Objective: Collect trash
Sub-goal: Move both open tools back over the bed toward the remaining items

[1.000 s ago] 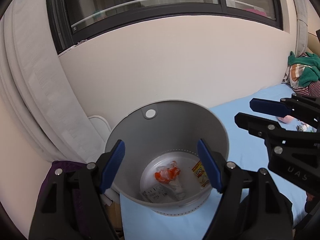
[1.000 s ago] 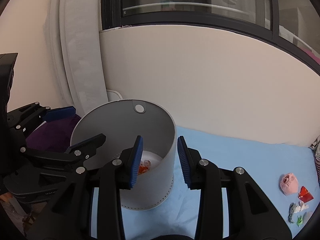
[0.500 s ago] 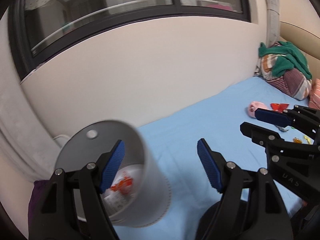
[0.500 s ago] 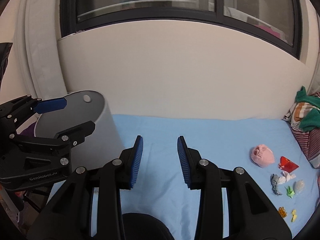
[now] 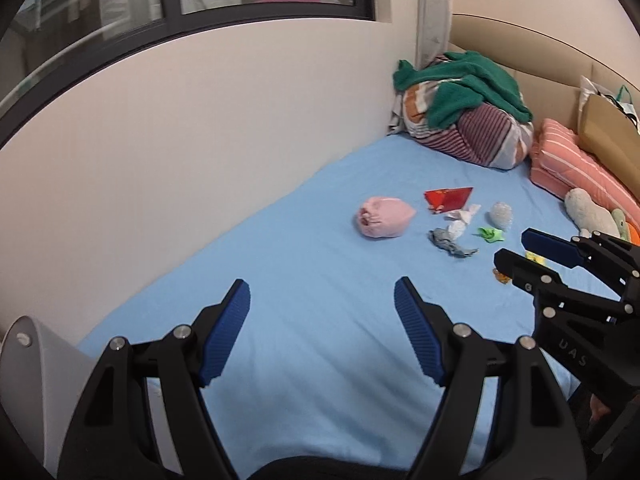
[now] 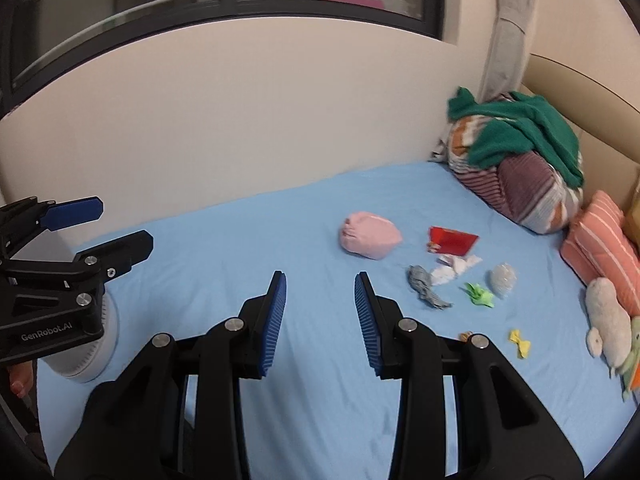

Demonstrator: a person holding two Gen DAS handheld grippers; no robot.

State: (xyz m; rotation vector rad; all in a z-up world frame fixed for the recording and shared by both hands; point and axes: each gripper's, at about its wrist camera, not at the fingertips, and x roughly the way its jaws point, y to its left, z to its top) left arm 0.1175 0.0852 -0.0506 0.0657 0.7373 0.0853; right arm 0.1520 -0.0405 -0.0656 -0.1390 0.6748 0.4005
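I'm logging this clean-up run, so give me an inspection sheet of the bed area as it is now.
Surface: light blue bedsheet.
Job's things: pink crumpled bag, red wrapper, white paper scrap, grey wad, green scrap, clear plastic ball, yellow scrap; grey cylindrical bin at left.
Clutter: bundled striped bedding, plush toy.
Grippers: left gripper open, right gripper open, both empty.
Cables: nothing seen.
Surroundings: beige wall, dark window.
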